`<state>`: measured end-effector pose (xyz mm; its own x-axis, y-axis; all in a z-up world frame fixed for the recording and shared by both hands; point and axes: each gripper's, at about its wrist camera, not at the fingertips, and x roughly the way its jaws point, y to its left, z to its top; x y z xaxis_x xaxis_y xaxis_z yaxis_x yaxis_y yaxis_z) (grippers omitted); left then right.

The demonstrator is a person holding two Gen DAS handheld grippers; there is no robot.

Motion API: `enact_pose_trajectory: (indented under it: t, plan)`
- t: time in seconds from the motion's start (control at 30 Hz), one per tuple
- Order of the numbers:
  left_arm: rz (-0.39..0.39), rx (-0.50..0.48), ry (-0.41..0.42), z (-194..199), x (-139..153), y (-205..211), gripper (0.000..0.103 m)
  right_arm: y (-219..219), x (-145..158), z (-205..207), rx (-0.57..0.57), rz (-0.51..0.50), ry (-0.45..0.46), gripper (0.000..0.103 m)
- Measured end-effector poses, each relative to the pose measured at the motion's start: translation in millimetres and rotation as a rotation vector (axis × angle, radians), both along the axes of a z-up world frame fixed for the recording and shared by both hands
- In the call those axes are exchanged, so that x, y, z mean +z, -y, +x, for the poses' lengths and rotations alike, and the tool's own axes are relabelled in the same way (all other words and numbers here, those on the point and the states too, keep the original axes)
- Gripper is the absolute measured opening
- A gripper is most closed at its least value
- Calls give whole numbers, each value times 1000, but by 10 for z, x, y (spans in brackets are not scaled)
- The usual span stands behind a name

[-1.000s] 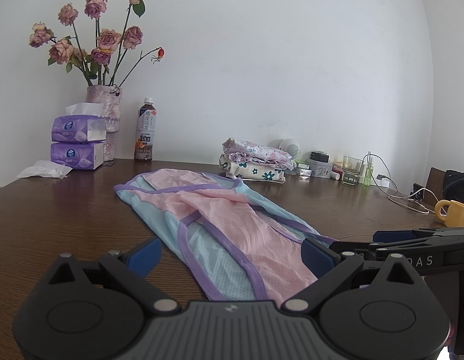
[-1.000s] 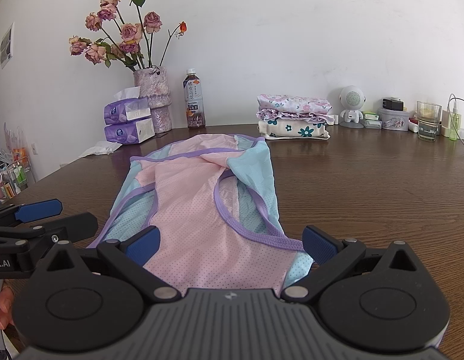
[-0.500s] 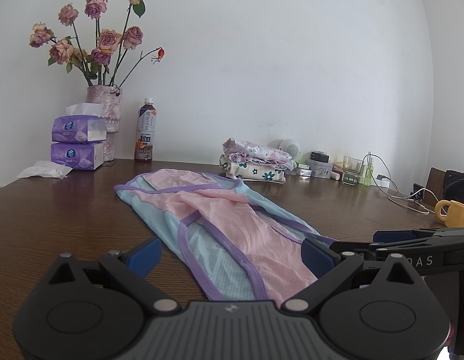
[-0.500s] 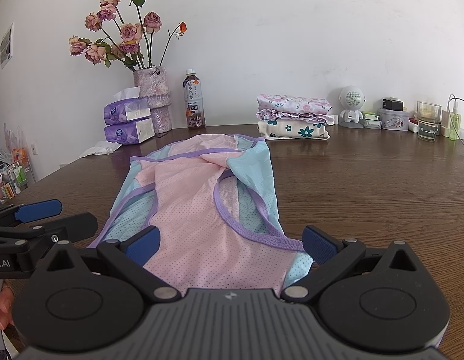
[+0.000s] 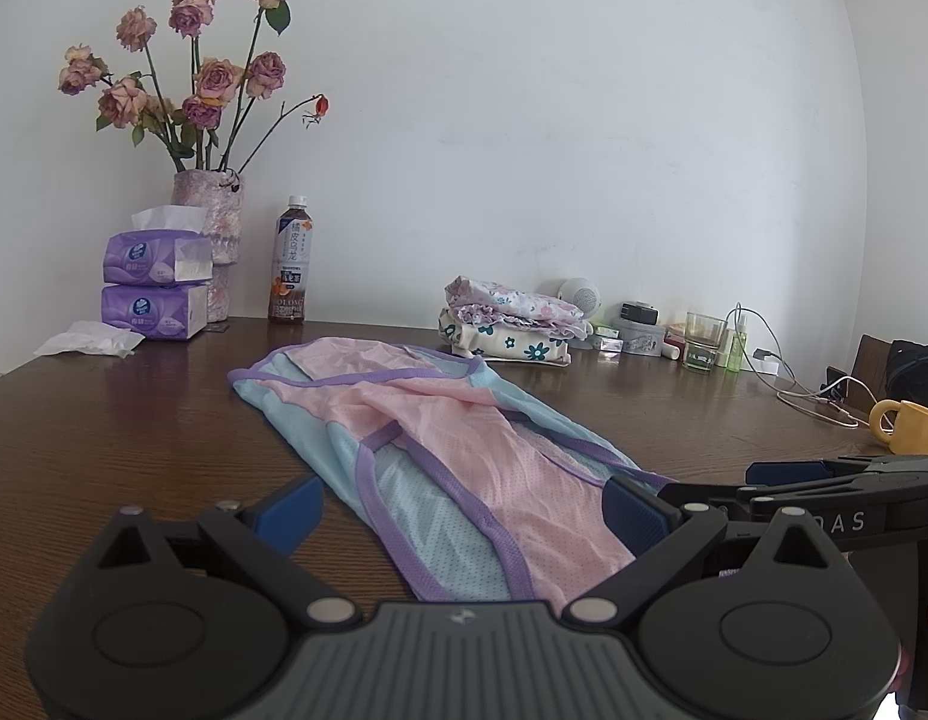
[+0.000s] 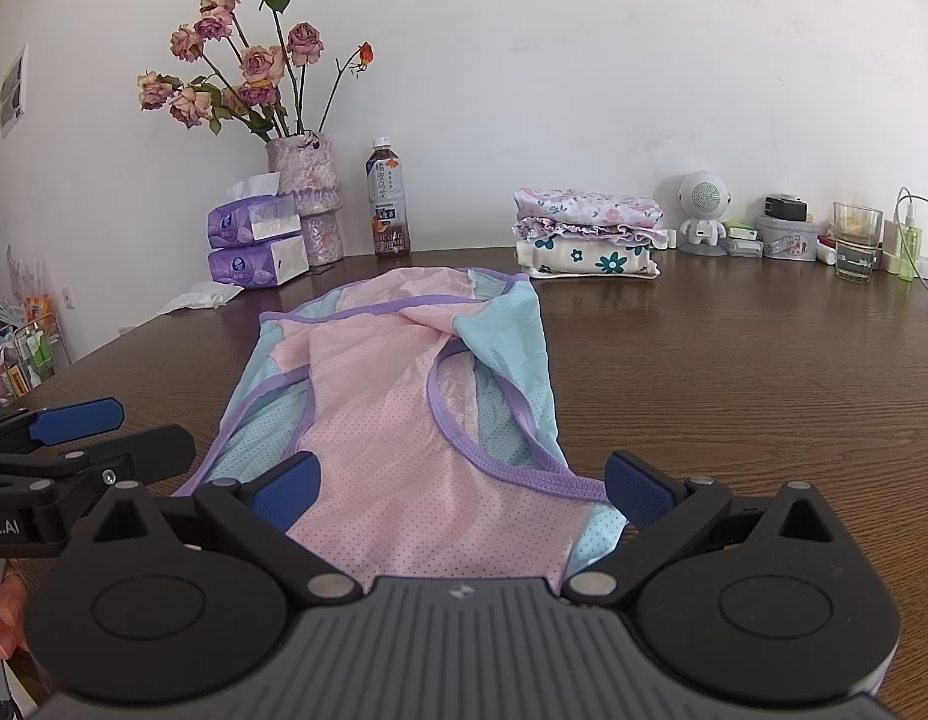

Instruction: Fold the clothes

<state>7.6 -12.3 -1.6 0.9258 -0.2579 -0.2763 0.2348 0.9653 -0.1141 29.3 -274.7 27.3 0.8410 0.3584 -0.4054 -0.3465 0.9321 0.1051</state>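
Observation:
A pink and light-blue mesh garment (image 5: 440,450) (image 6: 398,420) with purple trim lies stretched out on the brown wooden table (image 5: 104,438) (image 6: 734,372), its near hem toward both grippers. My left gripper (image 5: 461,507) hangs open just above the near hem, nothing between its blue pads. My right gripper (image 6: 461,489) is open too, its pads straddling the near hem without touching it. Each gripper shows in the other's view: the right one (image 5: 824,480) at the right edge, the left one (image 6: 68,438) at the left edge.
Against the wall stand a stack of folded floral clothes (image 5: 512,330) (image 6: 587,234), a vase of roses (image 5: 209,240), two tissue packs (image 5: 155,285), a tea bottle (image 5: 291,261), a glass (image 6: 855,240) and small items. A yellow mug (image 5: 908,435) and cables sit far right.

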Motion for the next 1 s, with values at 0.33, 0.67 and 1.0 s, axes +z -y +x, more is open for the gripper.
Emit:
enact_pose_trajectory:
  t: [0.33,0.67,1.0]
  plan:
    - [1,1,-1,1,4,10,100,-4,1,0,-1,0,-2,103]
    - [1,2,3,-6,2,6,100,-3,0,0,-1,1,0,103]
    - [0,-1,-6,3,2,0,100,13,2,-4,-2,9,5,103]
